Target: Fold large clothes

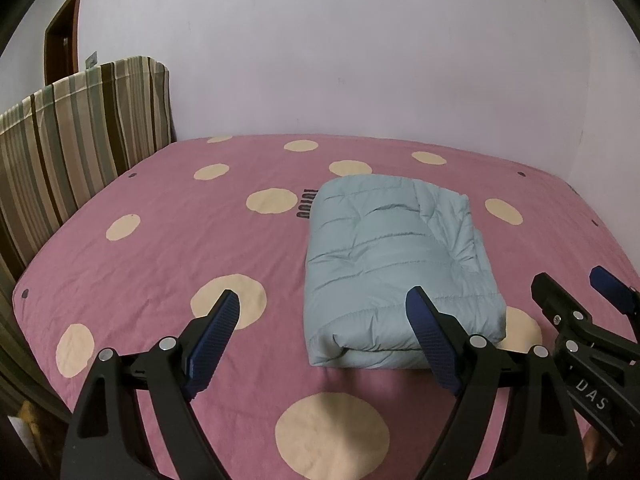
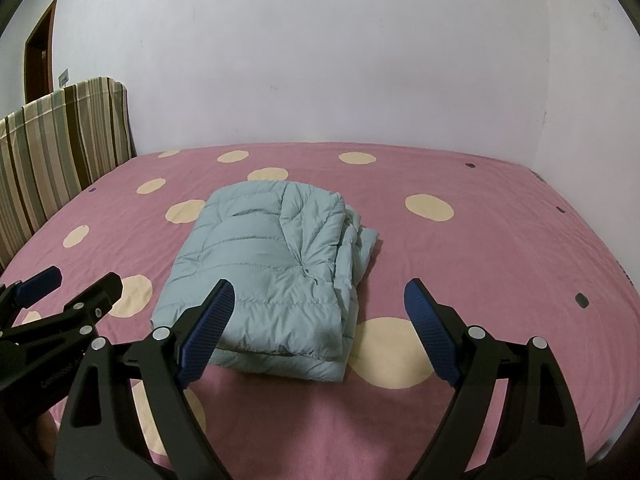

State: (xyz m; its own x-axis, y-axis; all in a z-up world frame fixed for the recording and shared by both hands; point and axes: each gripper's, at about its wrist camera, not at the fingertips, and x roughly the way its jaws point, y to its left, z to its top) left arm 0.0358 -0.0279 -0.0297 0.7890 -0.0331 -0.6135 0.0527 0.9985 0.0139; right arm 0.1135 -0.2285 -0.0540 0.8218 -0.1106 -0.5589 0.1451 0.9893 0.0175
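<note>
One bed point(image 1: 168, 240) carries one puffy jacket point(image 1: 392, 264), folded into a thick bundle near its middle and just ahead of the two grippers. The likely trouble is the springy padding: the looser layers stacked along the bundle's right edge could puff up and slide open if that side is nudged or lifted by one layer only. The left gripper point(image 1: 324, 332) and right gripper point(image 2: 320, 320) both hang with fingers wide and hold nothing, clear of the jacket.
</note>
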